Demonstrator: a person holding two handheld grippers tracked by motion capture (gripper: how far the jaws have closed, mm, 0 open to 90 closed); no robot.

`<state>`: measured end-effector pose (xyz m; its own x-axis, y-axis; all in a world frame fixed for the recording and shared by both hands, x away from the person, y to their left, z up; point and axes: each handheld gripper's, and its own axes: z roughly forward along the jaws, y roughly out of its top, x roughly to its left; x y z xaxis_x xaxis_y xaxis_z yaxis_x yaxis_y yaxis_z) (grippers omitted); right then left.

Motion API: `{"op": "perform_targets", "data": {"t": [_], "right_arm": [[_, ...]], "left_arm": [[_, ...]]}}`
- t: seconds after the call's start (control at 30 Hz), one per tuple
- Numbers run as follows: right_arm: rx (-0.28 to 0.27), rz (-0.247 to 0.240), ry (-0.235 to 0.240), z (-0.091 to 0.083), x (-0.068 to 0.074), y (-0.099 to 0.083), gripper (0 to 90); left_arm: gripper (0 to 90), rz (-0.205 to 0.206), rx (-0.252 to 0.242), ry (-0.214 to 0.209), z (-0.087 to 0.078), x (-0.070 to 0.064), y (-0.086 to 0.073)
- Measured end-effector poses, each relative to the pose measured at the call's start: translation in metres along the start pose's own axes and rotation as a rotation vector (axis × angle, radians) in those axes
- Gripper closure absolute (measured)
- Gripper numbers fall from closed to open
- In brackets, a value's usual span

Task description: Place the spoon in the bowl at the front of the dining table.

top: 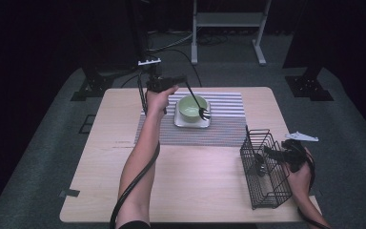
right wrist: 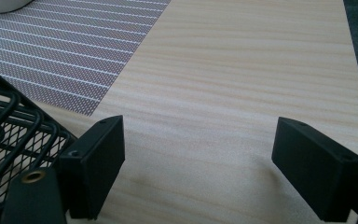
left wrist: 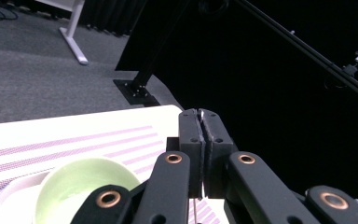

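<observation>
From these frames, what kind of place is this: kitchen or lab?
Likely a lab or recording studio with a mock dining setup: black curtains surround a lone wooden table, on grey carpet with loose cables and stand bases.

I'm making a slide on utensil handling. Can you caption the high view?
Left gripper holds a fork over a green bowl; right gripper rests open by a wire basket.

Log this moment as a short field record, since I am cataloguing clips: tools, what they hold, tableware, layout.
left tool: shut on a thin metal fork, tines over the bowl's right rim
right tool: open, holding nothing, beside the black wire mesh basket
tableware: pale green round bowl on a white square plate
surface: striped woven placemat on a light wooden table
</observation>
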<state>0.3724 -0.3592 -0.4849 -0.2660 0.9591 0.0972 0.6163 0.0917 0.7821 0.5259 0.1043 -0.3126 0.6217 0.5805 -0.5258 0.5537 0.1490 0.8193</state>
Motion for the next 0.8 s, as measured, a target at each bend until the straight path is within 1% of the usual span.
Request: {"op": "perform_targets", "data": {"t": [0.03,0.17,0.23,0.3,0.53,0.6,0.67,0.8], "right_arm": [[0.0,0.002,0.0,0.0,0.0,0.0,16.1],[-0.001,0.002,0.001,0.0,0.0,0.0,16.1],[0.0,0.001,0.0,0.0,0.0,0.0,16.1],[-0.001,0.001,0.0,0.0,0.0,0.0,16.1],[0.0,0.003,0.002,0.0,0.0,0.0,16.1],[0.0,0.004,0.002,-0.001,0.0,0.0,16.1],[-0.001,0.003,0.002,-0.001,0.0,0.0,16.1],[-0.001,0.003,0.002,-0.001,0.0,0.0,16.1]], "left_arm": [[88.8,0.003,0.003,0.005,0.0,0.001,0.002],[88.8,-0.003,-0.012,0.018,0.001,0.002,0.009],[88.7,0.001,-0.016,0.027,0.0,0.005,0.011],[88.8,-0.004,-0.023,0.038,0.0,0.007,0.014],[88.7,-0.036,-0.046,0.071,-0.001,0.019,0.017],[88.8,-0.039,-0.047,0.076,-0.001,0.022,0.017],[88.7,-0.043,-0.048,0.089,-0.001,0.025,0.018],[88.7,-0.064,-0.058,0.105,-0.001,0.032,0.018]]}}
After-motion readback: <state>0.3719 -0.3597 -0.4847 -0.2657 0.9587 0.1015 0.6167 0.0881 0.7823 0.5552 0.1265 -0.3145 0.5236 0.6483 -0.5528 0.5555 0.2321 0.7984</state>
